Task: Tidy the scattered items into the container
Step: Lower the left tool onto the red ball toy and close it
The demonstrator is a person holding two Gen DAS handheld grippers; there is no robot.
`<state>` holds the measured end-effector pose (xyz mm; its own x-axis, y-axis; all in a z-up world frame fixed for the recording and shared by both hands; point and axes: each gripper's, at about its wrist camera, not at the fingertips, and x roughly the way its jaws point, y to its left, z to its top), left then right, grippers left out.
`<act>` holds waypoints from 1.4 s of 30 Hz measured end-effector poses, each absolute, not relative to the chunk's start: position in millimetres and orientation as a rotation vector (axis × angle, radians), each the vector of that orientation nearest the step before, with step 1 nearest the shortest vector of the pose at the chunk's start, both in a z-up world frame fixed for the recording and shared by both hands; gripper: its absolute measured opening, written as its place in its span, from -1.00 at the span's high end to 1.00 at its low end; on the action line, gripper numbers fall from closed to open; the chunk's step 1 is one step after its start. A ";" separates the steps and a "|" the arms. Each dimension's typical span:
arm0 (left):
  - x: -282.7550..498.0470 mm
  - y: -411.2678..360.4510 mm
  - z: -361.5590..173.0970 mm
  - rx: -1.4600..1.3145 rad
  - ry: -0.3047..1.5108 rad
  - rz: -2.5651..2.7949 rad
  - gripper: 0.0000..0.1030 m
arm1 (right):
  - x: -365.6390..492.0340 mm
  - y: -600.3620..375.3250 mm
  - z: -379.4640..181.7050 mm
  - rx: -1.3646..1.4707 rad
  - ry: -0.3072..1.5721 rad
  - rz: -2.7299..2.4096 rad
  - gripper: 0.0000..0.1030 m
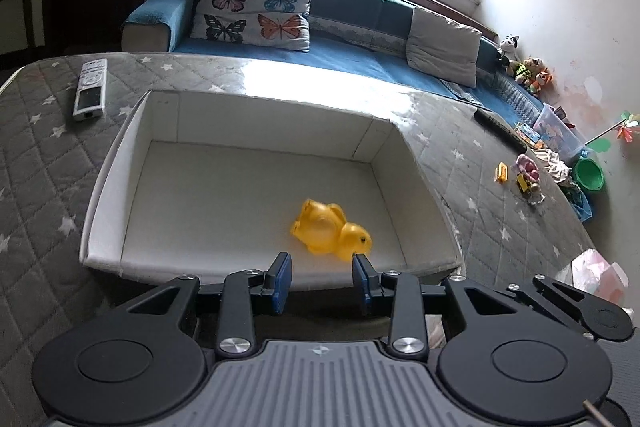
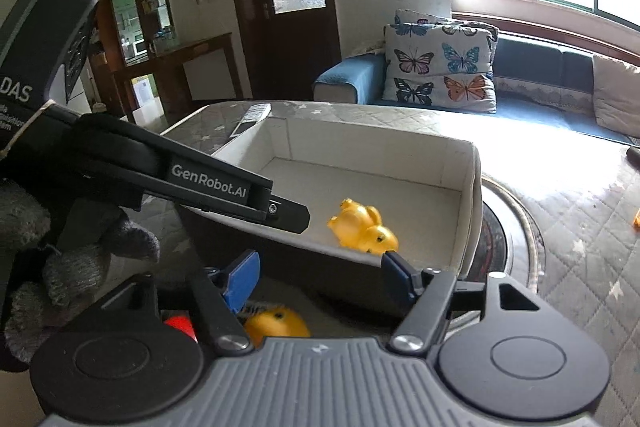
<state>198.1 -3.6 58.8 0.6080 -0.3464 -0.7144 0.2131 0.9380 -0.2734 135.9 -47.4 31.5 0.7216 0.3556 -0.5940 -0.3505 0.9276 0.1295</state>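
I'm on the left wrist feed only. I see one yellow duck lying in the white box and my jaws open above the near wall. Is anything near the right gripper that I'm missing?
Observer: Yes. A second yellow duck sits outside the white box, low between the right gripper jaws, which stand open.
Operator: Anything else beside it?
Observer: A small red object lies just left of that duck, partly hidden by the gripper body; I cannot tell what it is.
Operator: Where is my left gripper relative to the right one?
Observer: The left gripper reaches in from the left of the right wrist view, its tip over the box's near wall, short of the duck in the box.
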 end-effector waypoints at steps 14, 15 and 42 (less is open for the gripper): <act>150.0 19.6 48.9 -0.227 0.863 -0.275 0.29 | 84.9 -31.3 20.0 -0.018 0.682 0.425 -0.37; 147.1 21.5 48.1 -0.231 0.863 -0.268 0.29 | 81.9 -29.6 19.1 -0.020 0.684 0.429 -0.37; 122.6 58.7 28.8 -0.328 0.886 -0.175 0.29 | 46.1 34.8 7.5 -0.110 0.685 0.644 -0.37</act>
<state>122.6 58.7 28.8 0.6223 -0.2840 -0.7294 0.0148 0.9360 -0.3518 46.1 34.8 7.5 0.5901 0.5174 -0.6197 -0.5872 0.8019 0.1103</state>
